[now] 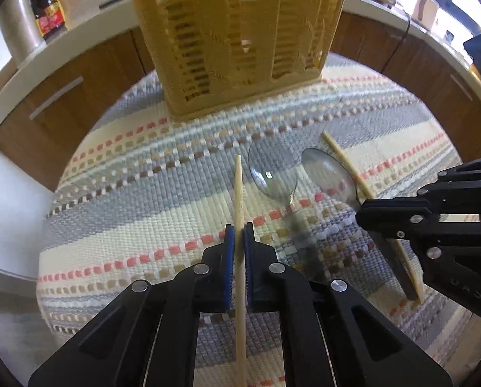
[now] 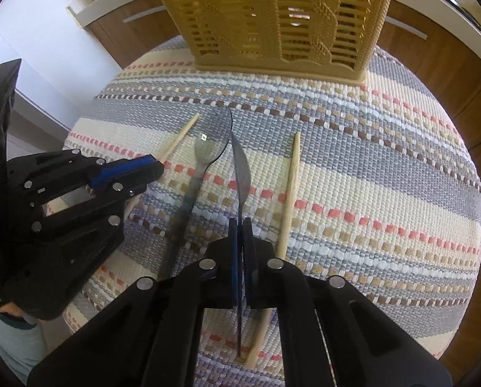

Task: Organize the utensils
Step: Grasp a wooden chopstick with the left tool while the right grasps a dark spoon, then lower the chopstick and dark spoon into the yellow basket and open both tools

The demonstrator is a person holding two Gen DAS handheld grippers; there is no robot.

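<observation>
The left gripper (image 1: 239, 227), black with blue pads, had its jaws clamped on a pale wooden chopstick (image 1: 239, 193), which ran up between the pads and pointed toward the tall yellow slatted plastic utensil basket (image 1: 237, 32) standing at the far edge of the table. The table was covered by a woven cloth (image 1: 143, 200) striped in grey, cream and white with rows of coral and brown dashes. In the right wrist view, the right gripper (image 2: 240, 222) was closed on the handle of a clear smoky-grey plastic spoon (image 2: 242, 167), seen edge-on with its bowl tilted up off the cloth. A second clear plastic spoon (image 1: 272, 174) lay flat on the cloth between the two grippers, its bowl toward the basket and its dark handle trailing back toward the camera. A second wooden chopstick (image 2: 290, 187) lay on the cloth just to the right of the right gripper, its tip also aimed at the basket; in the left wrist view it passed beneath the right gripper's black frame. The basket stood upright, apart from all four utensils, and nothing could be made out inside it through the slats. Behind the table ran brown wooden cabinets (image 1: 89, 74) under a white counter, where a dark bottle with a red label (image 1: 47, 8) stood beside a metal canister (image 1: 18, 29).
</observation>
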